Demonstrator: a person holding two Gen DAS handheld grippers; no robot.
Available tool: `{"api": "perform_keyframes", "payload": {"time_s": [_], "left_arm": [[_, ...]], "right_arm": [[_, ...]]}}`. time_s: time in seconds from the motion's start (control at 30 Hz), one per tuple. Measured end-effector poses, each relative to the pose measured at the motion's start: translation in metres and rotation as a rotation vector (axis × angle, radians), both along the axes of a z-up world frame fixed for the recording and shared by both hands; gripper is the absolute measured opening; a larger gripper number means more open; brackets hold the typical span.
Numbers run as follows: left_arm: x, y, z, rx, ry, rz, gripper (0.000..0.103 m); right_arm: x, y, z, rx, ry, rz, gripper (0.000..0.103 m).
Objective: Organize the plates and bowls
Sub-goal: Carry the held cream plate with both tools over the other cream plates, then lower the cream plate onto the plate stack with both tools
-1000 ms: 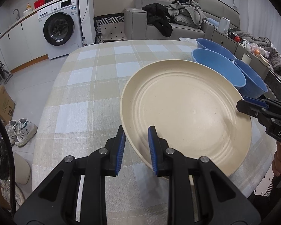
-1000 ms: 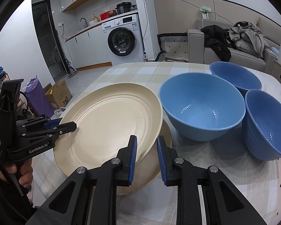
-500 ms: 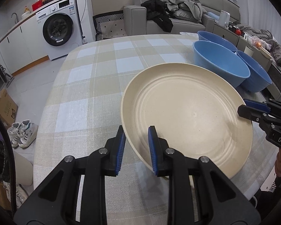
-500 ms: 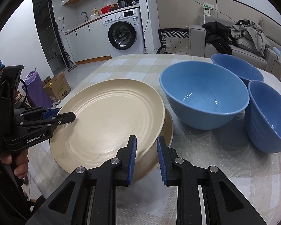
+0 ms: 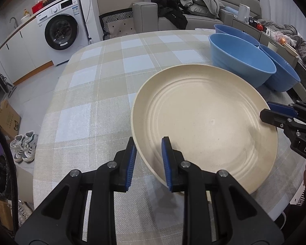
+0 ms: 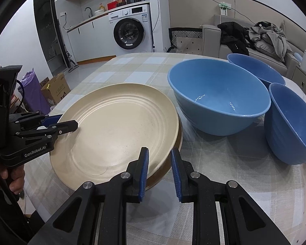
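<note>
A: Both grippers have come down w/ the cream plate (image 5: 204,122), now lower over the checked tablecloth (image 5: 95,94) than a sec ago.

B: Grip state?

A: Left gripper (image 5: 148,159) clamped on plate's near rim; right gripper (image 6: 159,168) clamped on the opposite rim. Second plate (image 6: 174,153) sits right under it.

B: Bowls?

A: Three blue bowls (image 6: 218,98) just beside the plate, close together on the table.
</note>
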State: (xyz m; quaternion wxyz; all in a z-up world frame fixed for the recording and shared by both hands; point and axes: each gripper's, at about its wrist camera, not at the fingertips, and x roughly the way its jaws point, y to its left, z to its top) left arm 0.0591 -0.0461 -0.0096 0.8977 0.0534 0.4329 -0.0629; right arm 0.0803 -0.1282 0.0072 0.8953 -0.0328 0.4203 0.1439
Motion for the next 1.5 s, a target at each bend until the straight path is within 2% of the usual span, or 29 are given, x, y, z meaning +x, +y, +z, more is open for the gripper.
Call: {"api": "perform_keyframes", "payload": {"time_s": [0.3, 0.87, 1.17, 1.5], "left_arm": [[0.000, -0.008, -0.008, 0.057, 0.002, -0.008, 0.022], [0.000, -0.012, -0.016, 0.098, 0.020, -0.022, 0.024], [0.001, -0.012, -0.017, 0.099, 0.027, -0.030, 0.025], [0.002, -0.009, -0.018, 0.056, 0.057, -0.039, 0.027]], "right_arm": [[-0.004, 0.001, -0.003, -0.015, -0.003, -0.011, 0.023], [-0.004, 0.005, -0.006, -0.060, -0.002, -0.010, 0.024], [-0.005, 0.007, -0.009, -0.074, -0.003, -0.013, 0.026], [-0.006, 0.010, -0.012, -0.097, -0.014, -0.006, 0.026]]}}
